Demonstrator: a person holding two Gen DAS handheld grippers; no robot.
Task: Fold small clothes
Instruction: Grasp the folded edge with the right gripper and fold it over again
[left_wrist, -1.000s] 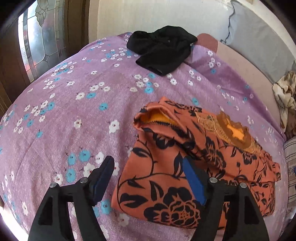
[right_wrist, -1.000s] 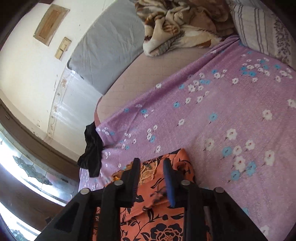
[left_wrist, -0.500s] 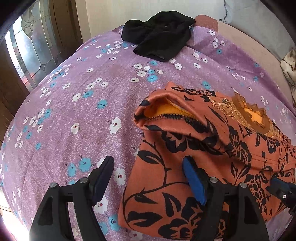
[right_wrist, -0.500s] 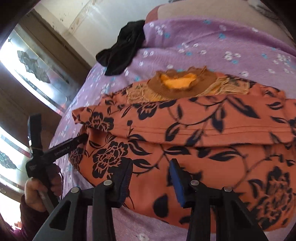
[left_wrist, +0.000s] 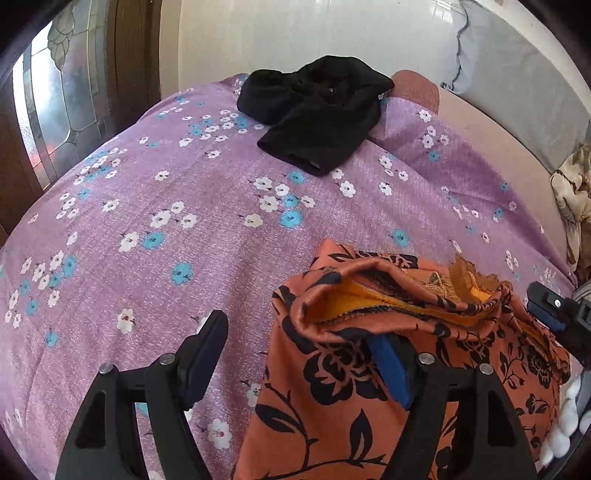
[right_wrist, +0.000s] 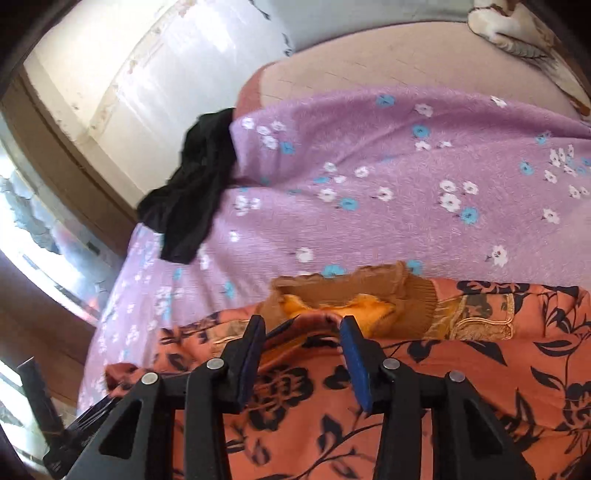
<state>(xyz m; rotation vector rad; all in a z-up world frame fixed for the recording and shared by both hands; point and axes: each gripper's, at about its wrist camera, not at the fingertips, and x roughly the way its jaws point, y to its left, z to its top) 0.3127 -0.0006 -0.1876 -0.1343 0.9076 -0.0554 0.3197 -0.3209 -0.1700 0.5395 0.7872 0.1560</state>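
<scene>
An orange garment with black flowers (left_wrist: 369, 413) lies rumpled on the purple flowered bedspread (left_wrist: 184, 221). Its yellow-lined sleeve opening (left_wrist: 369, 302) gapes upward. My left gripper (left_wrist: 295, 332) is open and straddles the garment's left edge; its blue-padded finger (left_wrist: 391, 373) is tucked under the sleeve fold. In the right wrist view, the garment (right_wrist: 461, 387) fills the lower part, with its brown collar (right_wrist: 351, 291) just ahead. My right gripper (right_wrist: 303, 325) sits low over a raised fold below the collar, jaws opening, cloth between them but not clamped. One right finger (left_wrist: 546, 306) shows at the garment's far side.
A black garment (left_wrist: 317, 114) lies crumpled at the bed's far corner, also in the right wrist view (right_wrist: 192, 199). A patterned blanket (left_wrist: 572, 199) is heaped on the right. A grey cushion (left_wrist: 517, 74) leans on the wall, and a stained-glass door (left_wrist: 55, 110) stands left.
The right gripper swept across the garment to just below the collar and rolled level. The sleeve fold has bunched up over the left gripper's blue finger. The left jaws kept their width.
</scene>
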